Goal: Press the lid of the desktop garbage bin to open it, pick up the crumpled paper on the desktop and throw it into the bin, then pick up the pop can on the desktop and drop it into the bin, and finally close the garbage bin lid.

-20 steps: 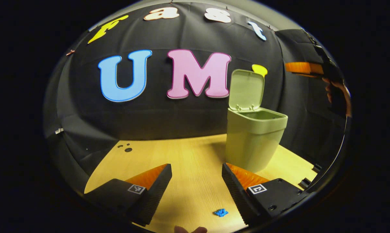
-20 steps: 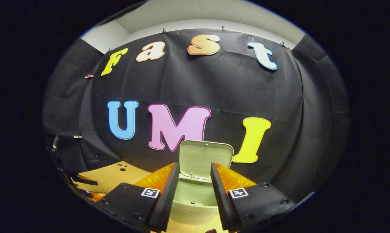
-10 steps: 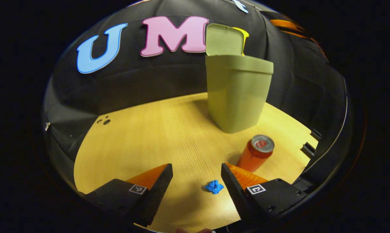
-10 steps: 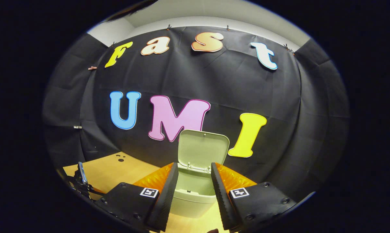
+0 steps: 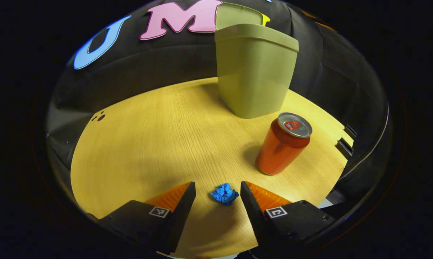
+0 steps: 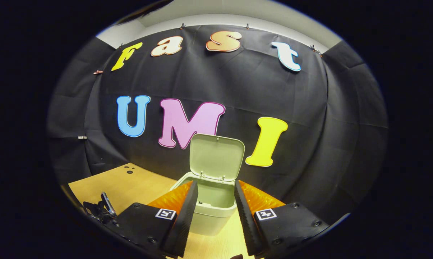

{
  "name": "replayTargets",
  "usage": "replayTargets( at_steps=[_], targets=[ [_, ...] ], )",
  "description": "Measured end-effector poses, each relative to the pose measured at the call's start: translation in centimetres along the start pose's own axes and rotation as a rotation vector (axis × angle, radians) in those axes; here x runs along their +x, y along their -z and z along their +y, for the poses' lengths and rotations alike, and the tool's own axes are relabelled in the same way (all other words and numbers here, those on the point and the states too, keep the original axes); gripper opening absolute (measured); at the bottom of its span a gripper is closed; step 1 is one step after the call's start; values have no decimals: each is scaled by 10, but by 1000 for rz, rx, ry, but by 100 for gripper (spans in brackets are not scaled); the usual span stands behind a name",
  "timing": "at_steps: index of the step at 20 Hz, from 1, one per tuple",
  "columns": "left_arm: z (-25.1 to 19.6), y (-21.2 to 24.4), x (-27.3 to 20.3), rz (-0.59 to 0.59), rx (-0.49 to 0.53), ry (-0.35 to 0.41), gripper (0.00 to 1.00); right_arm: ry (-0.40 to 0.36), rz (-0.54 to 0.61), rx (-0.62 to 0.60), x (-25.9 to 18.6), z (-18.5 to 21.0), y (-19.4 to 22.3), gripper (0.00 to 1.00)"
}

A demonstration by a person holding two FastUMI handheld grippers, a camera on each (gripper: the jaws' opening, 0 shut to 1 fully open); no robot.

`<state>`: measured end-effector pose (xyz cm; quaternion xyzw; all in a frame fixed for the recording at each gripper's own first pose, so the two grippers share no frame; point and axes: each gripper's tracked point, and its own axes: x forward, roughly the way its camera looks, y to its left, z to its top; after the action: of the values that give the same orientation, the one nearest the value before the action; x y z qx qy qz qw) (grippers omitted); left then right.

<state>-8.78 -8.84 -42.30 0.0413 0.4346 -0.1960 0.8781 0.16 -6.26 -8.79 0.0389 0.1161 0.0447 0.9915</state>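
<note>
Left gripper view: the left gripper (image 5: pixel 215 196) has dropped low toward the table (image 5: pixel 148 136), its fingers spread wide and now flanking the crumpled paper (image 5: pixel 224 194) without touching it, ready to close. The can (image 5: pixel 284 144) stands ahead to its right, the bin (image 5: pixel 254 72) beyond.

Right gripper view: the right gripper (image 6: pixel 215 207) hovers, fingers apart and empty, facing the bin's raised lid (image 6: pixel 216 157).

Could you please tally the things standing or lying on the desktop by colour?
Green: 1, the garbage bin with its lid open
Orange: 1, the pop can, upright
Blue: 1, the crumpled paper, between the open left tool's fingers
Total: 3
</note>
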Motion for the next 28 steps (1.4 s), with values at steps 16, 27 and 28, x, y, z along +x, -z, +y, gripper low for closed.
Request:
replayTargets(
  at_steps=[16, 27, 28],
  targets=[
    [18, -35, -10, -45, -3, -27, 43, -49, 22, 71, 4, 15, 6, 65],
    [50, -231, -90, -450, -55, -29, 43, -39, 11, 37, -2, 21, 4, 65],
    [50, -250, -99, -485, -56, -21, 43, -39, 12, 37, -3, 22, 4, 65]
  ],
)
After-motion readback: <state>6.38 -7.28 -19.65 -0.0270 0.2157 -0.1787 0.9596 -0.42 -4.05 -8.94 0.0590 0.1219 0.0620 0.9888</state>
